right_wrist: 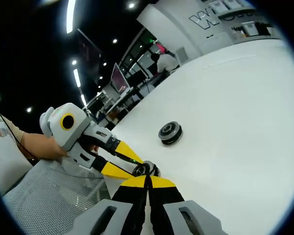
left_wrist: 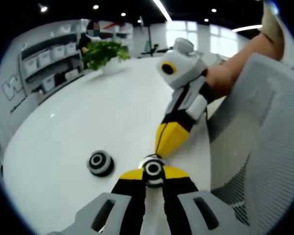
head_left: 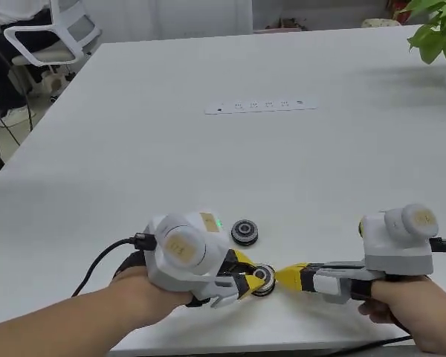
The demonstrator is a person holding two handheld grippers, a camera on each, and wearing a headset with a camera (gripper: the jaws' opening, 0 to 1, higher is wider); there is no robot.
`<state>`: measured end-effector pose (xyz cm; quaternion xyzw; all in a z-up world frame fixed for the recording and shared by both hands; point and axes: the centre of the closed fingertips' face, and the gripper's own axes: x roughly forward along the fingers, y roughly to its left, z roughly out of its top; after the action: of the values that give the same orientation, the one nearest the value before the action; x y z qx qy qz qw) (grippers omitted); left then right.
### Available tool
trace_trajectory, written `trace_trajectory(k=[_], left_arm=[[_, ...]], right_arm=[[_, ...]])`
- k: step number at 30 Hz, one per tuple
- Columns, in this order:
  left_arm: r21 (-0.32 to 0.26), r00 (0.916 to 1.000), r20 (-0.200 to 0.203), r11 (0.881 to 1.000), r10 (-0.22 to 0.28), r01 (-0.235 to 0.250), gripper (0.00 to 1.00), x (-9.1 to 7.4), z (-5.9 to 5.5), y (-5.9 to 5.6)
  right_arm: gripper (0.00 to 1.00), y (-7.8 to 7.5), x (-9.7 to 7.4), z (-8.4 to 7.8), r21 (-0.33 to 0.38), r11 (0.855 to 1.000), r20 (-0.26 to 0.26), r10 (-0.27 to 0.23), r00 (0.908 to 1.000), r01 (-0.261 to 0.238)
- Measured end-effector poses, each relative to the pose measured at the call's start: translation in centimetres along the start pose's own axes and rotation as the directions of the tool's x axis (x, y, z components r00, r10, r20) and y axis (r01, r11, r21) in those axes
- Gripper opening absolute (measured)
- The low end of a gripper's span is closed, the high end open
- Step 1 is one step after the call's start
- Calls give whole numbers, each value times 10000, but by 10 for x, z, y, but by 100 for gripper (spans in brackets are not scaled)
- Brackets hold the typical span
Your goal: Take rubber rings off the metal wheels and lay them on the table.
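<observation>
Metal wheel (head_left: 265,276) in low, level left hand-held gripper (head_left: 254,277)

White bench (head_left: 171,149) stretching ahead; socket strip (head_left: 261,106) lying mid-bench; office chair (head_left: 59,33) standing far left; plant (head_left: 435,30) hanging over far-right corner; ceiling lights (left_wrist: 162,10) glowing.

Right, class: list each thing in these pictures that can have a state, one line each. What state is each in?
left gripper: shut on the held wheel.
held wheel: clamped between the left gripper's jaws, its rubber ring apparently on.
right gripper: shut, tips at the held wheel; whether it pinches the ring cannot be told.
loose wheel: lying flat on the table, free, dark ring on.
</observation>
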<state>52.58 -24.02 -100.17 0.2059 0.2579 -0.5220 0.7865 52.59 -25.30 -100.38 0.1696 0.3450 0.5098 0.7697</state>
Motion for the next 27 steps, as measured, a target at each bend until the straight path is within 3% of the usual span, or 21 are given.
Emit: trace_trajectory(k=[21, 24, 25, 27], left_arm=[[-125, 10000, 24, 9999, 1, -1, 12, 1, 0, 0], [-124, 10000, 43, 9999, 15, -14, 12, 2, 0, 0], [-123, 10000, 45, 9999, 4, -3, 12, 2, 0, 0], [-139, 10000, 63, 9999, 6, -6, 12, 2, 0, 0]], right_arm=[[0, 12, 5, 1, -174, 9982, 42, 574, 9983, -573], [0, 30, 7, -2, -335, 9892, -192, 1420, 9897, -1426], [0, 20, 7, 2, -936, 9919, -96, 854, 9963, -859], [0, 23, 6, 0, -470, 9937, -70, 1015, 9948, -1018]])
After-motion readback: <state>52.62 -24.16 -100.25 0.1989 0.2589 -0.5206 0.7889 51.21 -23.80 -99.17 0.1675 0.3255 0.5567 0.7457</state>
